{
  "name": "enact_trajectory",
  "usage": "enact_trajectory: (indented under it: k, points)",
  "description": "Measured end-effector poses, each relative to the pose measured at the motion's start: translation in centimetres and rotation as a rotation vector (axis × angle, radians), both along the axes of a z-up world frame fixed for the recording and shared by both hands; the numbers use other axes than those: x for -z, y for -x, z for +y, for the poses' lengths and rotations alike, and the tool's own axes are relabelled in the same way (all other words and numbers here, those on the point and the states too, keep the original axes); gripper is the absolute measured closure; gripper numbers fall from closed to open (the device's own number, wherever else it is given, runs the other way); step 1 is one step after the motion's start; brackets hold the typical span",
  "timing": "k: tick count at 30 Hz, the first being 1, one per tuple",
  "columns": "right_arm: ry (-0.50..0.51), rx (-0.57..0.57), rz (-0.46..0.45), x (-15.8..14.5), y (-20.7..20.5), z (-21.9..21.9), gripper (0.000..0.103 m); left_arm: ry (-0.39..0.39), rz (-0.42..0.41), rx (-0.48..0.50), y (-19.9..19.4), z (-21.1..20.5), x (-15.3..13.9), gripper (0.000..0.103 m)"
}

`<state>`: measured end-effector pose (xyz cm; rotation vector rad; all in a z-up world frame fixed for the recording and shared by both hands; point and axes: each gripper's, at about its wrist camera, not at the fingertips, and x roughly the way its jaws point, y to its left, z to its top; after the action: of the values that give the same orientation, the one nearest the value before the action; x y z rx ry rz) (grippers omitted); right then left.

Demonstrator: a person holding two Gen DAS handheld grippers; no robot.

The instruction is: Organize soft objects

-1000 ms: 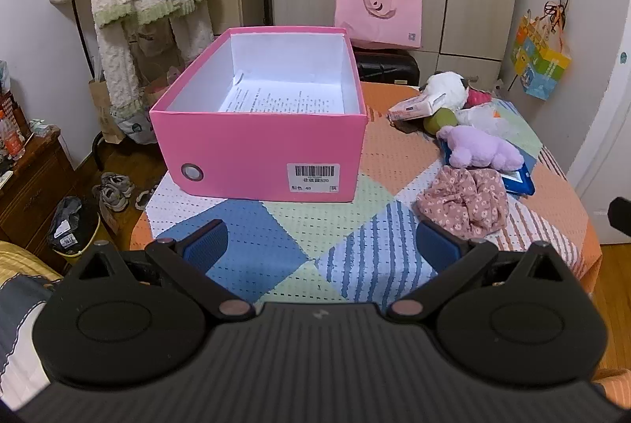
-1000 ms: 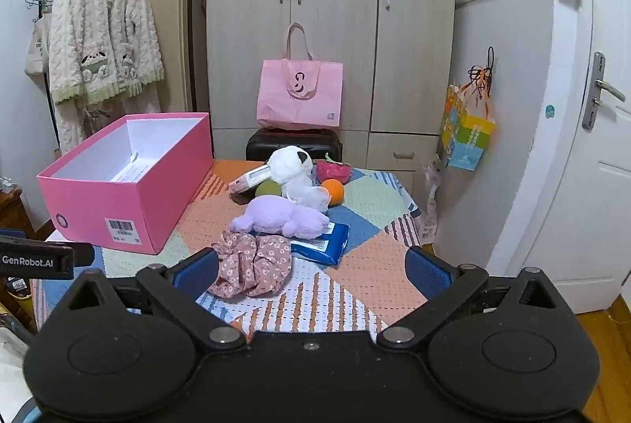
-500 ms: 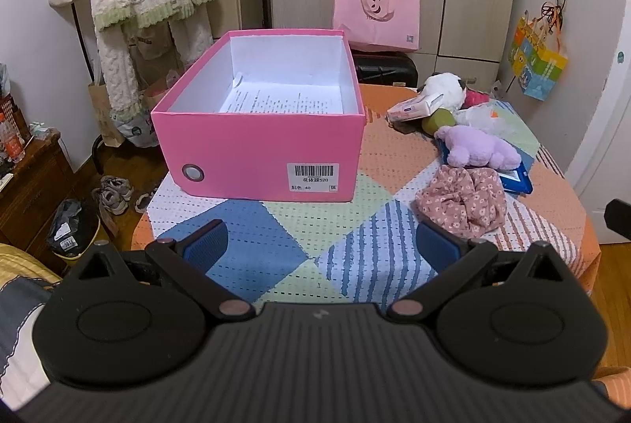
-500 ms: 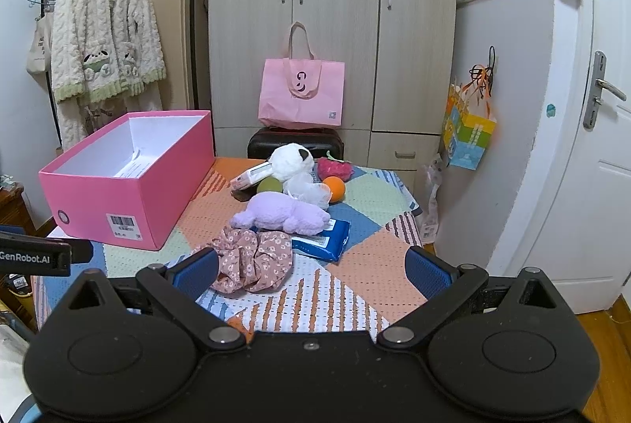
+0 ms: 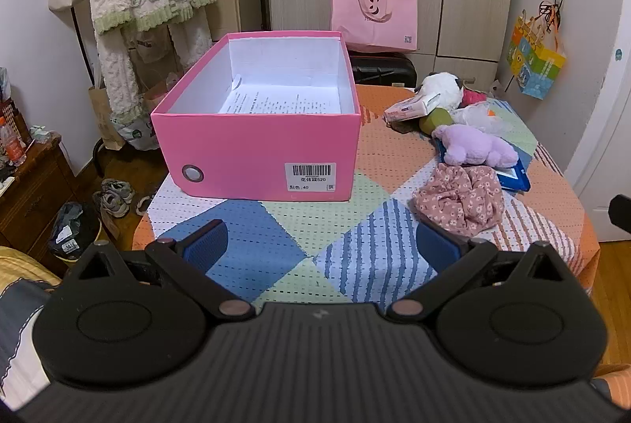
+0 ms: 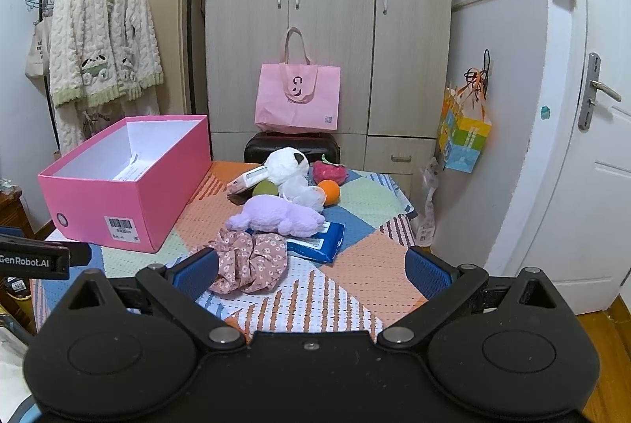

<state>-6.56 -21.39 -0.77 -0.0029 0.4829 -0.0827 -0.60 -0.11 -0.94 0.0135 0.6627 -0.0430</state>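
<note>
1. Patchwork-cloth round table (image 6: pixel 366 277), lower centre of the right view; nothing sorted yet, judging by the box.
2. Pink cardboard shoebox (image 5: pixel 256 146), centre of the left view, holds only a printed paper sheet (image 5: pixel 276 103).
3. Purple plush toy (image 6: pixel 276 218) and floral pink fabric scrunchie (image 6: pixel 248 261), mid-frame, lie loose, apparently touching.
4. Left gripper (image 5: pixel 321 245) and right gripper (image 6: pixel 311 267): both released, empty.
5. Next, likely: right closes on the scrunchie, the nearest item.

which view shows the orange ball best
The right wrist view. There the orange ball sits in plain sight beside the white plush, most of its round side showing. In the left wrist view only a small orange sliver peeks past crumpled white plastic.
</note>
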Motion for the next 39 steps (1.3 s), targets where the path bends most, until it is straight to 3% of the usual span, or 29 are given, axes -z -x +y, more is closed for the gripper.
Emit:
enact_trajectory:
  k: [12,19,27,35,39]
  points:
    - [-0.002,-0.004,-0.021,0.0,0.5,-0.1,0.001,-0.011,-0.039,-0.007,0.2,-0.5,0.4,0.000]
    - [0.002,0.000,-0.028,0.0,0.8,-0.2,0.001,-0.032,-0.083,0.038,0.5,-1.2,0.5,0.000]
    - [0.023,-0.005,-0.052,-0.1,1.2,-0.1,0.001,-0.015,-0.146,0.054,1.4,-1.5,0.2,0.000]
    - [0.043,-0.013,-0.056,-0.1,0.7,-0.3,0.001,-0.005,-0.151,0.076,1.2,-2.0,0.3,0.001]
    - [0.038,-0.026,-0.099,-0.5,0.2,-1.3,0.001,0.010,-0.156,0.093,0.7,-2.4,0.5,0.001]
